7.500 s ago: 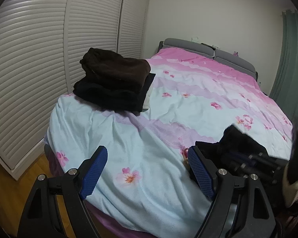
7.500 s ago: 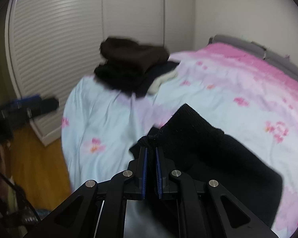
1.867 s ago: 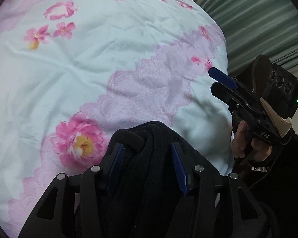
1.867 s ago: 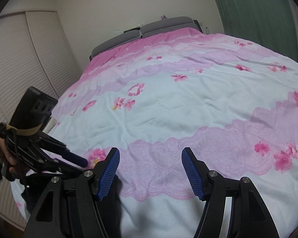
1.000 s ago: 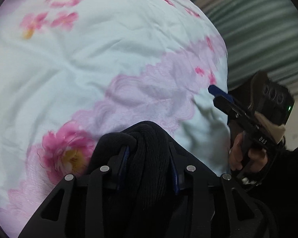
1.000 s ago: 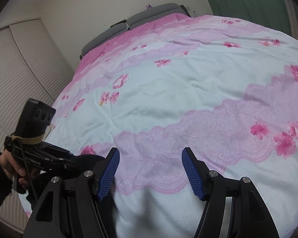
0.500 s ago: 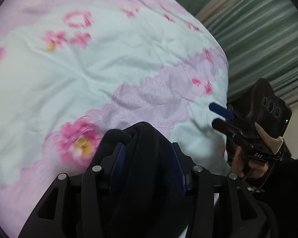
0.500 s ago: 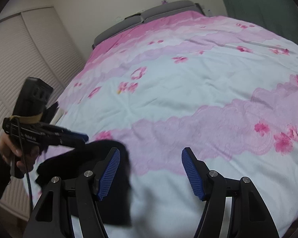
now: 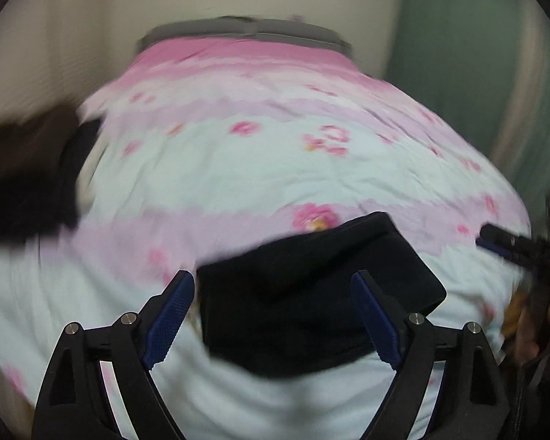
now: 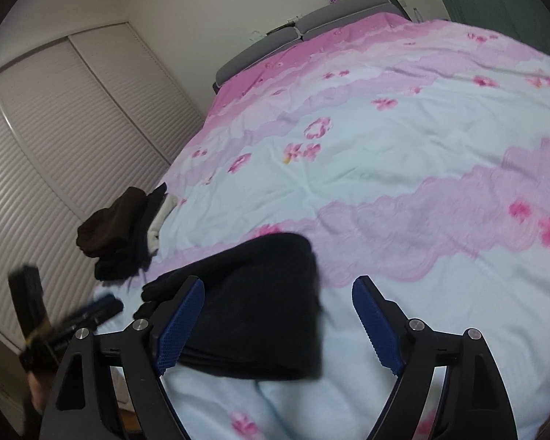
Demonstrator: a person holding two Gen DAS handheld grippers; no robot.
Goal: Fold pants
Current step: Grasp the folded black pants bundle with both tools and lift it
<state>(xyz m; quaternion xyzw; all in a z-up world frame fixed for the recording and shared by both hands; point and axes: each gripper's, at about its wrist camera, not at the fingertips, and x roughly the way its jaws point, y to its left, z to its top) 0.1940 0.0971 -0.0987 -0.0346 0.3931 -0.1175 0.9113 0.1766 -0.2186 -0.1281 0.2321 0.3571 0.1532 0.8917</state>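
Pants (image 9: 311,286), black and folded into a compact rectangle, are being shown lying flat on the floral bedspread (image 9: 260,168) near the foot of the bed. In the left wrist view the bundle is lying just beyond and between the blue-padded fingers of the left gripper (image 9: 273,319), whose jaws are being held wide apart with nothing between the pads. In the right wrist view the same pants (image 10: 253,315) are lying partly behind the left-hand finger of the right gripper (image 10: 277,322), which is likewise being held wide open and empty above the bedspread (image 10: 403,168).

A stack of folded clothes (image 10: 124,234), brown on top with black and a pale piece beneath, is being seen at the bed's left edge, well apart from the pants and beside the louvred wardrobe doors (image 10: 55,139). The same stack (image 9: 29,179) is appearing blurred at the left of the left wrist view. A grey headboard (image 10: 304,25) is running along the far end of the bed, and a green curtain (image 9: 469,55) is hanging at the right. No writing or brand mark is being shown legibly; the left wrist view is being smeared by motion blur.
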